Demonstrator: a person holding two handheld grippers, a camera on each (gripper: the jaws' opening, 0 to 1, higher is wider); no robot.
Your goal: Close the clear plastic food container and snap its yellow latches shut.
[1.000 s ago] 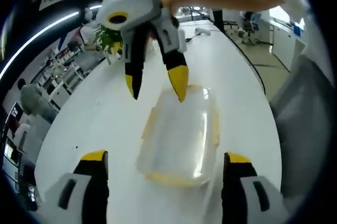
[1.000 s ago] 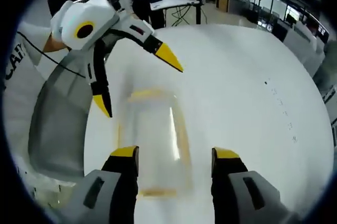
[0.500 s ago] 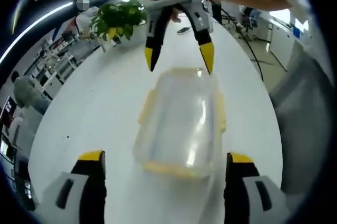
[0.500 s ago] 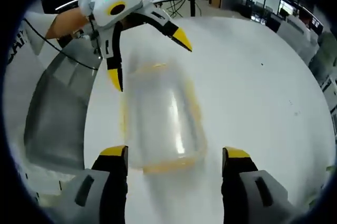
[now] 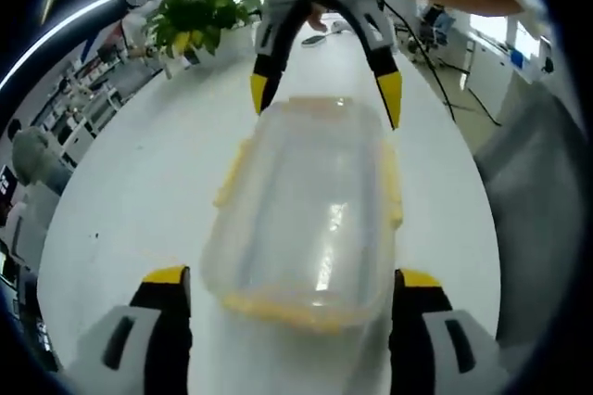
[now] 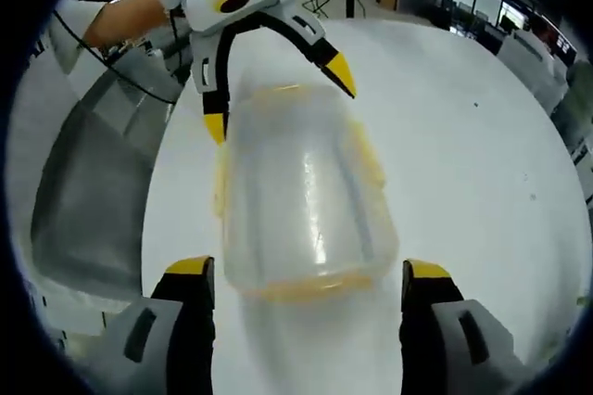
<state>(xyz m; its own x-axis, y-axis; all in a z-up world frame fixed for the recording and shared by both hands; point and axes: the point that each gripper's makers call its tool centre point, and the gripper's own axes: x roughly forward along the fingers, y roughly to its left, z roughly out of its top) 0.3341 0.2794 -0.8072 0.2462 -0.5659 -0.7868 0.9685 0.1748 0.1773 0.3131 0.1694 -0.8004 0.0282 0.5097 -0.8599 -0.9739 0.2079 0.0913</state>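
The clear container (image 6: 301, 205), its lid on and its yellow latches (image 6: 220, 193) along the sides, is seen lying on the white surface (image 6: 463, 163) between the spread jaws of the right gripper (image 6: 306, 274). At its far end the left gripper (image 6: 278, 103) is held by a hand, jaws parted, one tip at each far corner.

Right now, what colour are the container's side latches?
Yellow latches on the clear container, best seen in the left gripper view.

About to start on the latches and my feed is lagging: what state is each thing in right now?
Clear plastic food container: lid on, resting on the white table.
Yellow latches: sticking outward, not snapped down.
Left claw: open, straddling the container's near end.
Right claw: open, straddling the opposite end.
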